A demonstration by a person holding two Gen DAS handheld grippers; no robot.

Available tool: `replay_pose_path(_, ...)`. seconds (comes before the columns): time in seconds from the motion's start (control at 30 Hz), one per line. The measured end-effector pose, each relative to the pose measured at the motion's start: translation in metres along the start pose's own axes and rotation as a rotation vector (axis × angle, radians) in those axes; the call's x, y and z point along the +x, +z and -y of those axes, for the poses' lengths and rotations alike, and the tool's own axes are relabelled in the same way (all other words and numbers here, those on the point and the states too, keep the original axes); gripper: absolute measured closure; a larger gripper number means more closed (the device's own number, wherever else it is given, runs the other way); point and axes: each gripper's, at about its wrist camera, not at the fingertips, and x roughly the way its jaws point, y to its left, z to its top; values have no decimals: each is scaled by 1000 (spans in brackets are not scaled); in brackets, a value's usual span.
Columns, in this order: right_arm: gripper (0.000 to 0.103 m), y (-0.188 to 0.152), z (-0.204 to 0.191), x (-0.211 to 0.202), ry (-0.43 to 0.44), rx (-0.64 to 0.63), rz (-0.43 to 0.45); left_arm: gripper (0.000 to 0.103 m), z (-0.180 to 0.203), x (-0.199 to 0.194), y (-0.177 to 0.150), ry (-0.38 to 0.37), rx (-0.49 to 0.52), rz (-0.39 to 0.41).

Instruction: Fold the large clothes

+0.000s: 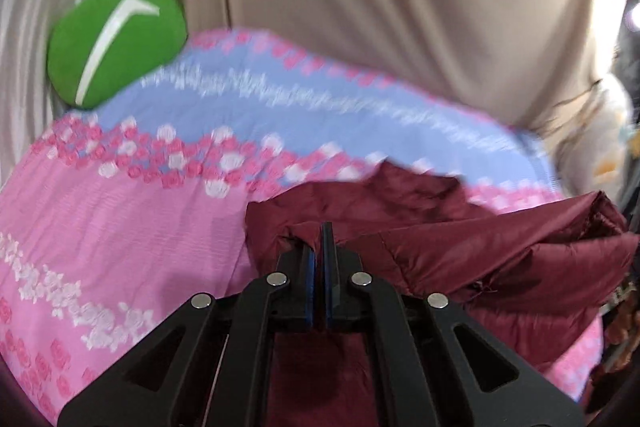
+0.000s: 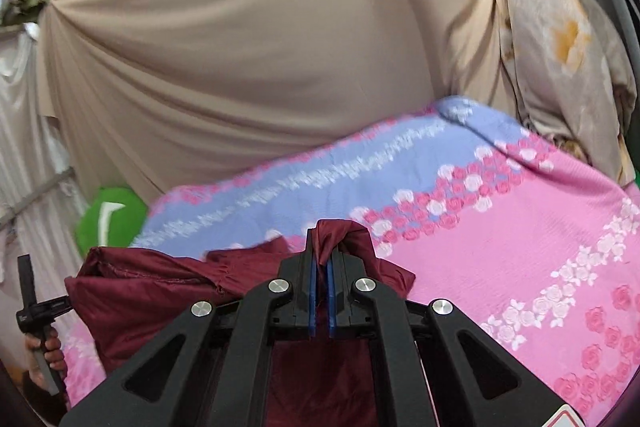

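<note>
I have both sets of jaws clamped on the maroon jacket (image 1: 460, 247): left gripper (image 1: 322, 247) and right gripper (image 2: 322, 259) each pinch an edge, the rest sagging between and below them over the bed (image 2: 540, 227). I judge this the carry-over fold; next, lay both edges down evenly.

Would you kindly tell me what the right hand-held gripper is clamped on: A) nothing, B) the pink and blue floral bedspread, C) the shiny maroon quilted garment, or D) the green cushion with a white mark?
C: the right hand-held gripper is shut with a fold of the shiny maroon quilted garment pinched between its fingers.
</note>
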Motion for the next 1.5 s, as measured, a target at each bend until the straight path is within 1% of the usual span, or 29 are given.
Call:
replay_pose_path(0.07,100,-1,8,41,-43,26,-63,101,-1,46,3,56,0,-66)
replay_pose_path(0.17,100,-11,19,99,-121,35,-167,101,-6,97,-2,102,-12,-153)
replay_pose_path(0.23,100,-22,27,134,-170,38,-234,101,-9,123,-7,123,-14,-187)
replay_pose_path(0.33,100,-43,32,170,-232,1,-300,100,-9,145,-13,135,-15,-216)
replay_pose_path(0.4,99,-55,33,186,-263,-23,-328,99,-6,155,-16,150,-5,-224)
replay_pose_path(0.53,99,-67,27,206,-316,-80,-335,98,1,168,-18,181,24,-213)
replay_pose_path(0.6,98,-70,25,209,-329,-99,-334,98,9,171,-21,226,73,-192)
replay_pose_path(0.67,97,-71,27,210,-322,-99,-336,99,20,172,-25,283,127,-168)
replay_pose_path(0.7,97,-69,28,209,-311,-87,-336,99,23,173,-25,300,141,-162)
replay_pose_path(0.73,97,-67,30,207,-299,-72,-333,99,25,173,-25,314,154,-159)
replay_pose_path(0.8,91,-63,35,197,-268,-26,-311,98,27,170,-23,321,155,-158)
replay_pose_path(0.83,84,-60,37,186,-253,4,-287,96,26,165,-23,318,145,-157)
replay_pose_path(0.87,75,-57,37,177,-239,22,-271,94,25,161,-22,316,139,-154)
replay_pose_path(0.9,70,-55,37,167,-223,38,-252,90,25,155,-21,317,132,-149)
replay_pose_path(0.93,63,-53,36,156,-214,52,-231,81,26,149,-21,323,130,-143)
replay_pose_path(0.97,59,-50,37,141,-208,60,-206,74,26,143,-21,335,130,-134)
replay_pose_path(1.0,57,-49,37,128,-204,60,-188,59,27,137,-21,350,132,-121)
replay_pose_path(1.03,53,-49,36,116,-208,57,-176,41,28,130,-22,366,136,-106)
replay_pose_path(1.07,51,-50,37,107,-215,55,-169,34,31,125,-23,375,143,-92)
replay_pose_path(1.1,50,-53,37,98,-224,51,-163,30,34,119,-24,377,151,-79)
replay_pose_path(1.23,46,-71,41,71,-269,16,-170,24,41,102,-29,362,160,-80)
replay_pose_path(1.33,42,-90,42,57,-301,-10,-190,23,45,92,-35,333,151,-95)
replay_pose_path(1.4,42,-100,44,52,-311,-15,-208,19,46,86,-39,326,142,-102)
replay_pose_path(1.5,42,-112,46,49,-298,-8,-242,18,45,78,-48,309,132,-117)
